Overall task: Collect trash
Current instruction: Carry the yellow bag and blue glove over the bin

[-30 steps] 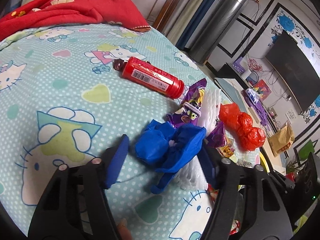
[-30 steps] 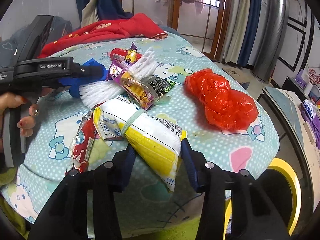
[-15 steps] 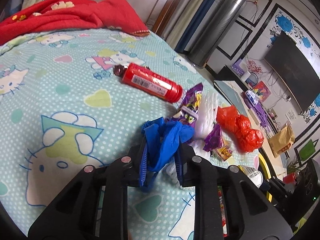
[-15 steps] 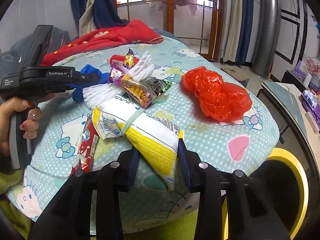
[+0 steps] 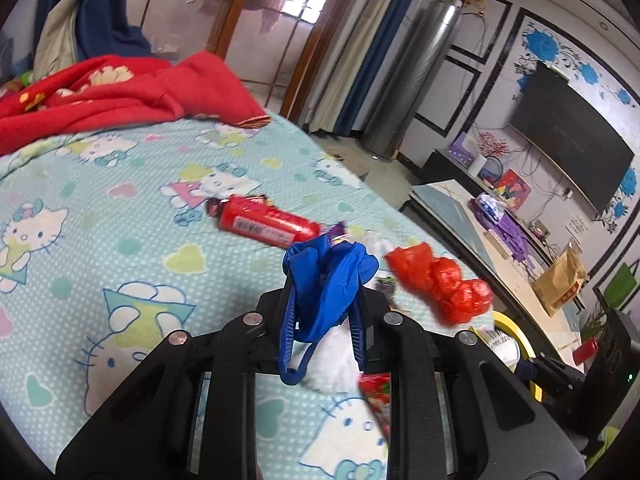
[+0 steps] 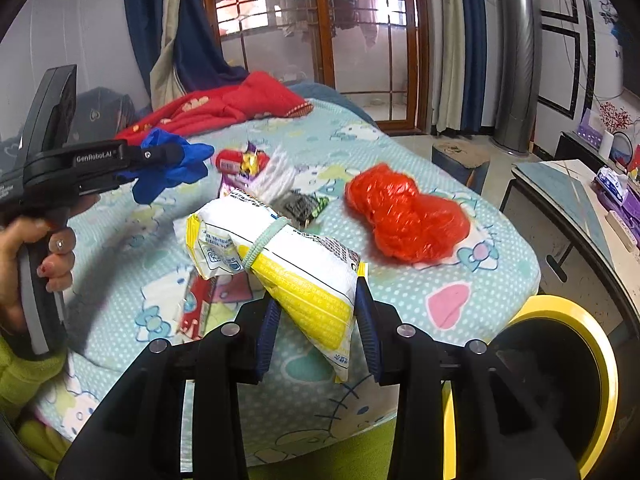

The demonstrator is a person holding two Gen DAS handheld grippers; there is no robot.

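Observation:
My left gripper (image 5: 322, 320) is shut on a crumpled blue glove (image 5: 326, 280) and holds it above the bed; it also shows in the right wrist view (image 6: 172, 160). My right gripper (image 6: 318, 320) is shut on a white and yellow snack packet (image 6: 288, 264) bound with a green band, lifted off the bed. A red crumpled plastic bag (image 6: 404, 216) (image 5: 440, 280), a red tube wrapper (image 5: 264, 224), white foam netting (image 6: 276, 176) and small wrappers (image 6: 304, 208) lie on the bed.
A yellow-rimmed bin (image 6: 560, 360) stands by the bed's right corner. A red blanket (image 5: 112, 96) lies at the far end of the Hello Kitty sheet (image 5: 120, 200). A low table (image 5: 500, 240) and a TV (image 5: 568, 128) are to the right.
My left gripper closed on the blue glove and raised it off the bed. My right gripper closed on the snack packet and lifted it.

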